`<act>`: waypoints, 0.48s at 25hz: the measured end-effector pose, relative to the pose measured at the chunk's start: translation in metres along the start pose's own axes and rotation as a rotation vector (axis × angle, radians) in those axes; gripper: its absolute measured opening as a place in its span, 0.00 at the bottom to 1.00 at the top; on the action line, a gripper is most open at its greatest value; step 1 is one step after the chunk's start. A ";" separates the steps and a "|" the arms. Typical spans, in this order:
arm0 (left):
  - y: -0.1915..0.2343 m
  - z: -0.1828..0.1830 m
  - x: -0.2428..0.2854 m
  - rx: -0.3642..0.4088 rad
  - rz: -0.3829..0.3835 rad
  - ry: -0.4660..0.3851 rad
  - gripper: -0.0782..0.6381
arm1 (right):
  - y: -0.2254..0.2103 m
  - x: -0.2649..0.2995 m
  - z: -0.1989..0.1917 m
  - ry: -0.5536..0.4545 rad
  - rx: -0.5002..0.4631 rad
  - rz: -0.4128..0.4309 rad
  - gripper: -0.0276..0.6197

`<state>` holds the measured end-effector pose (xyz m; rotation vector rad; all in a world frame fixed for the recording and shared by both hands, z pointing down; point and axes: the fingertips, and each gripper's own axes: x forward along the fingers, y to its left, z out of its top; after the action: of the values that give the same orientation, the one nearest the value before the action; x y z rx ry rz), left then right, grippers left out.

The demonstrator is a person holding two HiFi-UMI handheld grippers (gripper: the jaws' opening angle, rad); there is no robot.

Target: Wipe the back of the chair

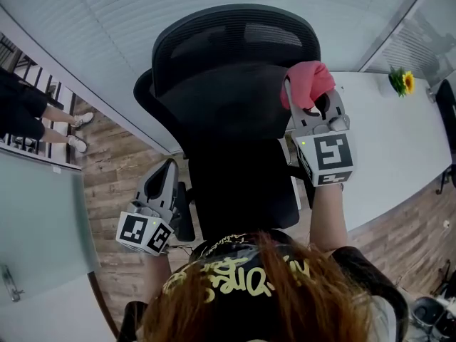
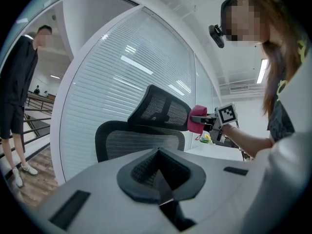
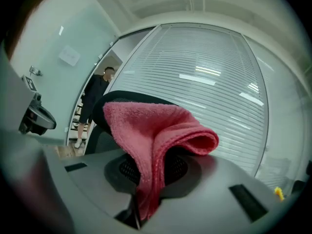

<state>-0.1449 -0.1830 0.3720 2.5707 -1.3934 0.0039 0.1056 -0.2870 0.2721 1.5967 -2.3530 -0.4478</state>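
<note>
A black mesh office chair stands with its back toward me in the head view. My right gripper is shut on a pink cloth, which lies against the upper right edge of the chair back, near the headrest. In the right gripper view the cloth drapes over the jaws and hides most of the chair's rim. My left gripper hangs low beside the chair's left side, shut and holding nothing. The left gripper view shows the chair and the cloth from the side.
A white table with a yellow flower lies to the right. A glass wall with blinds runs behind the chair. A person stands at the far left on the wood floor. Another dark chair shows at the right edge.
</note>
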 end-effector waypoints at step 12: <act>0.000 -0.002 -0.005 -0.003 0.021 0.001 0.10 | -0.043 -0.015 -0.024 0.049 -0.074 -0.103 0.14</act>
<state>-0.1474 -0.1788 0.3740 2.5528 -1.4188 0.0064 0.1568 -0.2909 0.2767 1.6812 -2.1996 -0.5050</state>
